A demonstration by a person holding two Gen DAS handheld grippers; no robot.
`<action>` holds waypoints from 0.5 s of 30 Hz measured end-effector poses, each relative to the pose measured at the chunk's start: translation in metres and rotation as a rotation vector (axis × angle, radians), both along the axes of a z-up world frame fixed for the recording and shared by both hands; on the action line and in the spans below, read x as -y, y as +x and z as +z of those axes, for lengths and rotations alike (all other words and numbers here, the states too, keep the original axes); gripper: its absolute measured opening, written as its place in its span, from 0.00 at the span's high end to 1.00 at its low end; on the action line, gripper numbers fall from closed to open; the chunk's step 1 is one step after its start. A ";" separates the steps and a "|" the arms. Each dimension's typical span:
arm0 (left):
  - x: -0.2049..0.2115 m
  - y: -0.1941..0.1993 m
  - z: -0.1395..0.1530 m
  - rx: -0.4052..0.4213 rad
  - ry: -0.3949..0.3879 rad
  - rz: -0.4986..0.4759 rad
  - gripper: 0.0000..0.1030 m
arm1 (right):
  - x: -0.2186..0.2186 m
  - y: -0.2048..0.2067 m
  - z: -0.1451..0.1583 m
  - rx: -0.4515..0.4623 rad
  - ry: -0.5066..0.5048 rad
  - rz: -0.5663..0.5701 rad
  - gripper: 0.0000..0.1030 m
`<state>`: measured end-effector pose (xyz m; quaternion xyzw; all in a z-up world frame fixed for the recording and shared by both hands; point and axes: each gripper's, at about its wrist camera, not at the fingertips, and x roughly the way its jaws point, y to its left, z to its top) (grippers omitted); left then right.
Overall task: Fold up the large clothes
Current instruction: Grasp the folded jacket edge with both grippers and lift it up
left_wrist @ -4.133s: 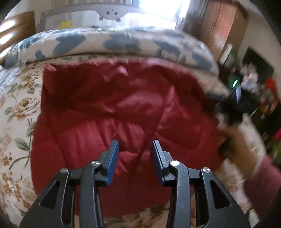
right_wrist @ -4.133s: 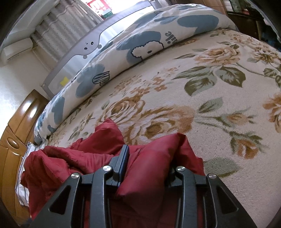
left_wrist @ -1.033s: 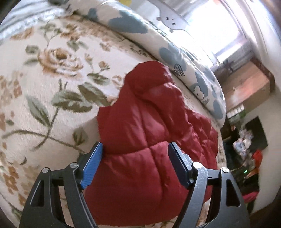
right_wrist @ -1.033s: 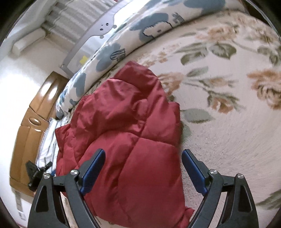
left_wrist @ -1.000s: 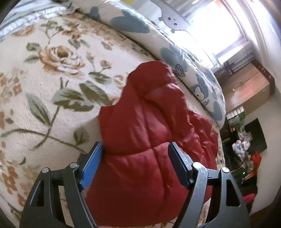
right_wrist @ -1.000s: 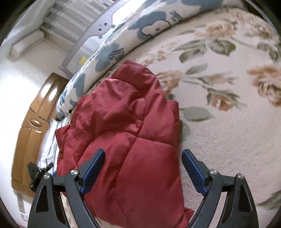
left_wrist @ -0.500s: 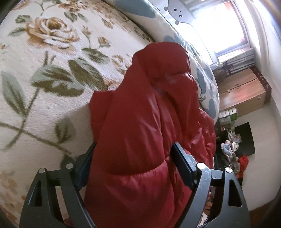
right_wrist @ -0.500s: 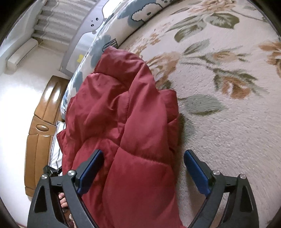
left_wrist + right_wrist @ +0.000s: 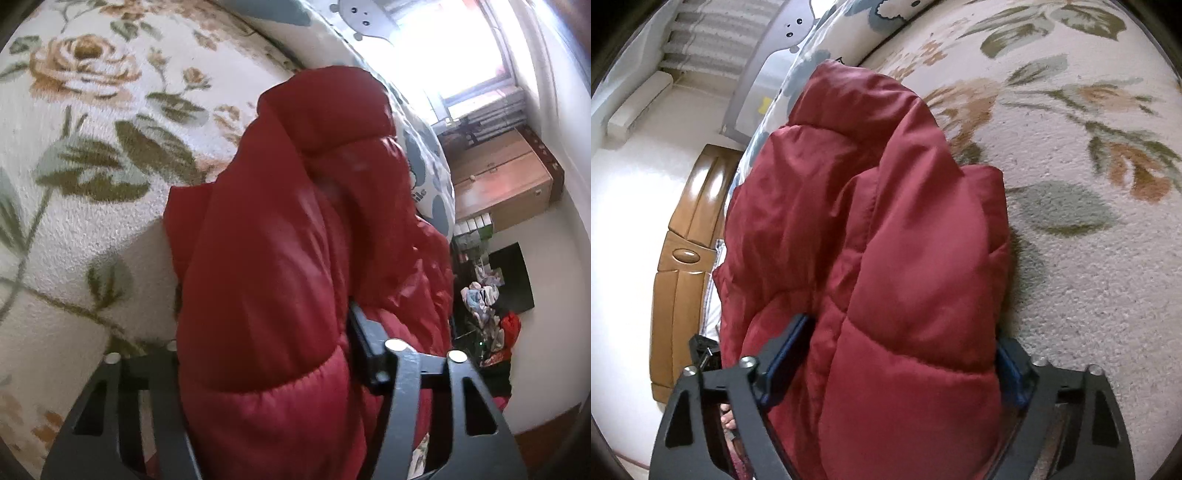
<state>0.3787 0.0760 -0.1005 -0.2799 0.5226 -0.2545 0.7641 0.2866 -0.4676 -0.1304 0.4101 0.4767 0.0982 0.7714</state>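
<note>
A red puffer jacket (image 9: 295, 229) lies folded into a thick bundle on a floral bedspread (image 9: 74, 155). My left gripper (image 9: 264, 350) is shut on the left end of the bundle; its left finger is hidden behind the fabric. In the right wrist view the same red jacket (image 9: 879, 229) fills the middle, and my right gripper (image 9: 897, 354) is closed on its right end, the padding bulging between the blue pads. The left gripper's black body (image 9: 703, 350) shows past the jacket at the far left.
A long white pillow with blue prints (image 9: 820, 48) and a grey bed rail (image 9: 354, 18) lie behind the jacket. A wooden headboard (image 9: 683, 258) is at the left, a wooden cabinet (image 9: 506, 184) and cluttered items at the right beyond the bed.
Both grippers have closed in from wide open onto the two ends of the jacket bundle. The bundle now stands taller and narrower between them.
</note>
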 end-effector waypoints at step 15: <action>-0.008 -0.058 0.063 0.085 0.007 -0.088 0.67 | -0.021 -0.066 0.057 0.028 -0.012 0.055 0.61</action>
